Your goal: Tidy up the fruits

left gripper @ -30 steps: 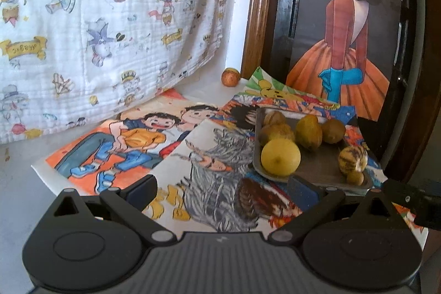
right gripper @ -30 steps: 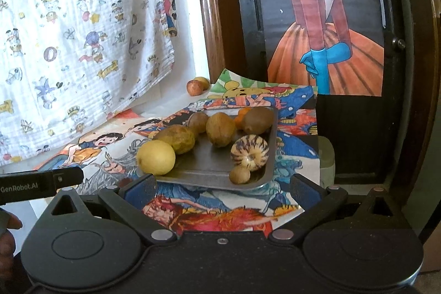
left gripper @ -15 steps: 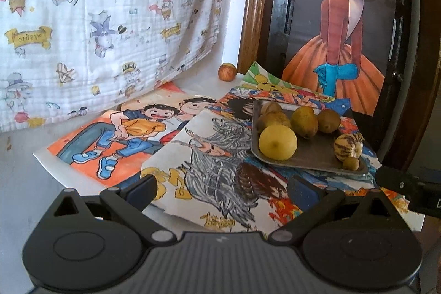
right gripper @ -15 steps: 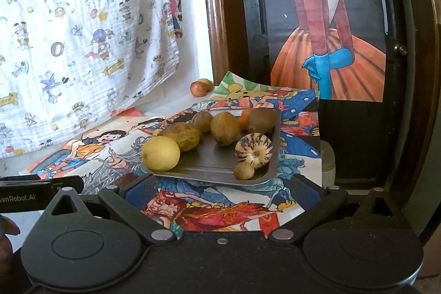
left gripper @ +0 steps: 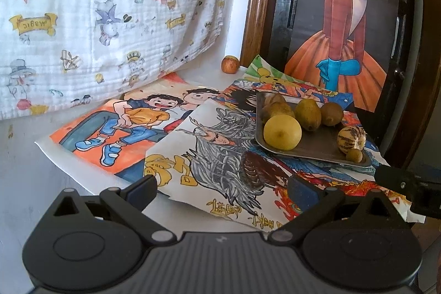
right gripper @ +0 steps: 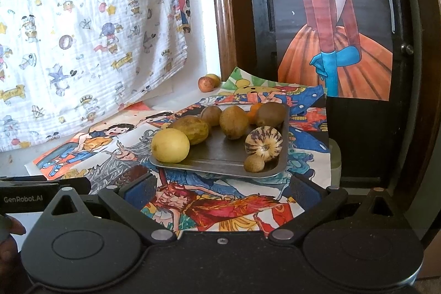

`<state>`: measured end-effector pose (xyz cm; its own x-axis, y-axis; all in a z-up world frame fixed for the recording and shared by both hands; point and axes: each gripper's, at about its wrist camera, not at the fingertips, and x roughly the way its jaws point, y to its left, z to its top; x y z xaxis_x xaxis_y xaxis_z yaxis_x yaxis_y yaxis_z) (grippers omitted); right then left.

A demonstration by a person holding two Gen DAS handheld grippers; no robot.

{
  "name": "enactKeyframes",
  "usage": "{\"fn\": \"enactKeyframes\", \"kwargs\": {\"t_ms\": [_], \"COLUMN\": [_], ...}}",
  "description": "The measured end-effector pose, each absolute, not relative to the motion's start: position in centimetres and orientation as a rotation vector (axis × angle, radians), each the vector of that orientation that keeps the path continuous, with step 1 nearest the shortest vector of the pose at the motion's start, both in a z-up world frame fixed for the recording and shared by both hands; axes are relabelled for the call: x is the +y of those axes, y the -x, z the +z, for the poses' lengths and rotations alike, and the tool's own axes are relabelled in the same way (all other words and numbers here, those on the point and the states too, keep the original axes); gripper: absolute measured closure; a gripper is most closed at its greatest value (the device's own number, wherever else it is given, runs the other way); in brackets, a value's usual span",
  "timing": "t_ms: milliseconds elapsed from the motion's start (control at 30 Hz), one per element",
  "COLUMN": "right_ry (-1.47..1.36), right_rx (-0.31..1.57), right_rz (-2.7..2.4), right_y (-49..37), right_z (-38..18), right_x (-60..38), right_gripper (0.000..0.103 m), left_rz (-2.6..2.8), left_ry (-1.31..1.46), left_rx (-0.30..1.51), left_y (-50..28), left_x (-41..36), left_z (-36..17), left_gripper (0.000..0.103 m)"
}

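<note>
Both the left gripper (left gripper: 222, 188) and the right gripper (right gripper: 223, 188) hang wide and empty at the bottom of their frames, presumably ready for a pick. The fruits sit gathered on the metal tray (right gripper: 220, 156) at centre right, while a reddish fruit (right gripper: 206, 84) lies apart by the door frame, likely awaiting collection.

Two low wrist views, left-hand and right-hand, both facing the fruit tray (left gripper: 314, 149) (right gripper: 220, 153) (right one nearer).
</note>
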<state>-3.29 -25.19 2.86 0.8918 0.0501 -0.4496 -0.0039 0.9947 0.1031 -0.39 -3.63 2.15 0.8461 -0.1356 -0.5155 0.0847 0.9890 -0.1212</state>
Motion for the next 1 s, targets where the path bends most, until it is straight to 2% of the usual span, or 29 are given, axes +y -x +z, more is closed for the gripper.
{"fn": "enactKeyframes", "kwargs": {"t_ms": [1000], "right_ry": [-0.103], "right_rx": [0.480], "right_rz": [0.030], "right_y": [3.20], "right_z": [2.61], "right_x": [-25.04], "right_gripper": [0.001], "left_rz": [-0.114], "left_ry": [0.097], "left_rx": [0.561], "left_y": [0.26], "left_x": [-3.74], "left_z": [2.06], "left_gripper": [0.000]}}
